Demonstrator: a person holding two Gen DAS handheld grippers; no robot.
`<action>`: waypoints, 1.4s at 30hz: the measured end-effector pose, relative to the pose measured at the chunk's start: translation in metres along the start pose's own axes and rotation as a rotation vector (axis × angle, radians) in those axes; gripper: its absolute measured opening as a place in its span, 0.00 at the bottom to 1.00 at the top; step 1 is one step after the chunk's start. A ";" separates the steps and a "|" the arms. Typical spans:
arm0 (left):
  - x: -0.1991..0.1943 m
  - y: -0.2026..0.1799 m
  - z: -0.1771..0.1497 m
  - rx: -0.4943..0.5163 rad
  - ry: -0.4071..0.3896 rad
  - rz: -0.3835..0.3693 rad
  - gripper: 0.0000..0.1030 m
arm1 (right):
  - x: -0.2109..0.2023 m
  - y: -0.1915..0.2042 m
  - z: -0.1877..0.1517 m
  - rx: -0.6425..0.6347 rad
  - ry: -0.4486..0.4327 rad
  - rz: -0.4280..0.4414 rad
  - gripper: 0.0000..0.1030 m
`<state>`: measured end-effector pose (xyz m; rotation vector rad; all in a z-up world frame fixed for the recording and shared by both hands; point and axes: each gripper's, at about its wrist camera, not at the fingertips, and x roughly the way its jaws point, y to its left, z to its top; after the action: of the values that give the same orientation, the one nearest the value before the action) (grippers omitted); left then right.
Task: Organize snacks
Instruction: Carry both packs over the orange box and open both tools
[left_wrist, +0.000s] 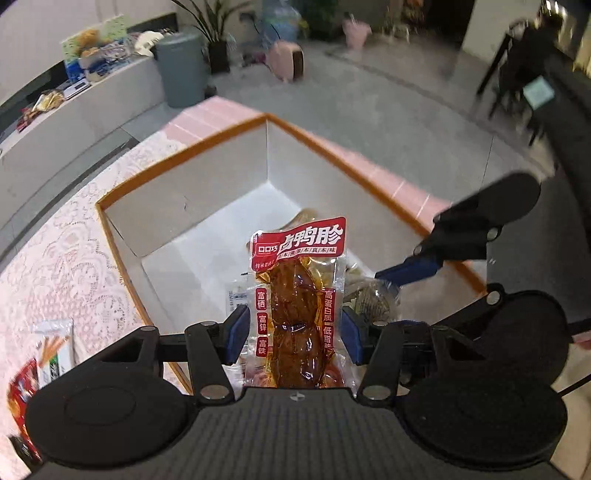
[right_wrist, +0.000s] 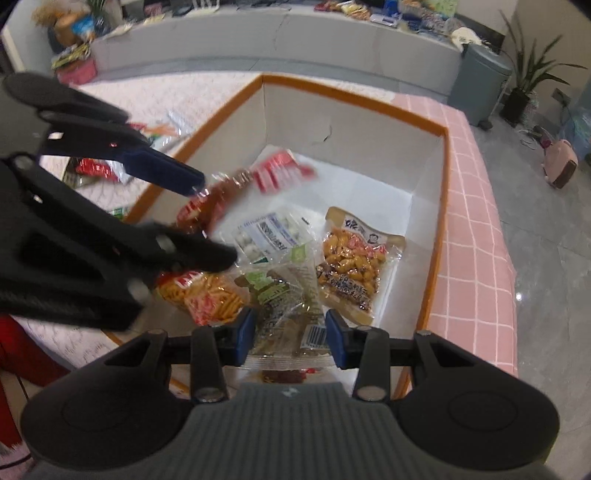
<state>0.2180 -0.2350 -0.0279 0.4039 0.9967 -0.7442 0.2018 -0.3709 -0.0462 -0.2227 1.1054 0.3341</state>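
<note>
A bench (right_wrist: 476, 206) covered in pink checked cloth and pale lace is being used to carry a large white box (left_wrist: 207, 206) with an orange rim, and every place here is being given relative to that box.

The left gripper (left_wrist: 293, 334) is being held above the box's near edge, pointing down into it. Its jaws are being kept about half open and are being pressed against the two sides of a red meat packet (left_wrist: 299, 295), which is being carried upright over the box floor, its red label end pointing toward the box's far corner.

The right gripper (right_wrist: 290, 336) is being held over the box as well, at its near side. Its jaws are being kept narrower and are being closed on a clear packet with a barcode (right_wrist: 291, 325), which is being hung just above the packets already lying inside the box.

On the box floor, a bag of yellow beans (right_wrist: 351, 266) is being seen lying flat toward the right wall. A packet of white balls (right_wrist: 269, 236) is being seen near the middle of the floor, and a bag of orange sticks (right_wrist: 210, 299) is lying by the left wall. A green packet (right_wrist: 273, 291) is being partly covered by the clear one.

Outside the box, beyond its left wall, loose snack packets (right_wrist: 96, 170) are being left on the lace.
</note>
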 end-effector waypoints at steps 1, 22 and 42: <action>0.005 -0.001 0.001 0.026 0.021 0.011 0.58 | 0.003 0.001 0.000 -0.018 0.010 -0.001 0.39; 0.051 0.002 0.004 0.106 0.135 0.054 0.65 | 0.041 0.003 0.010 -0.125 0.100 -0.018 0.42; -0.006 0.000 -0.006 0.110 0.055 0.108 0.70 | 0.019 0.025 0.015 -0.164 0.068 -0.061 0.62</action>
<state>0.2126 -0.2293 -0.0256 0.5720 0.9807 -0.6947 0.2126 -0.3400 -0.0575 -0.4156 1.1370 0.3649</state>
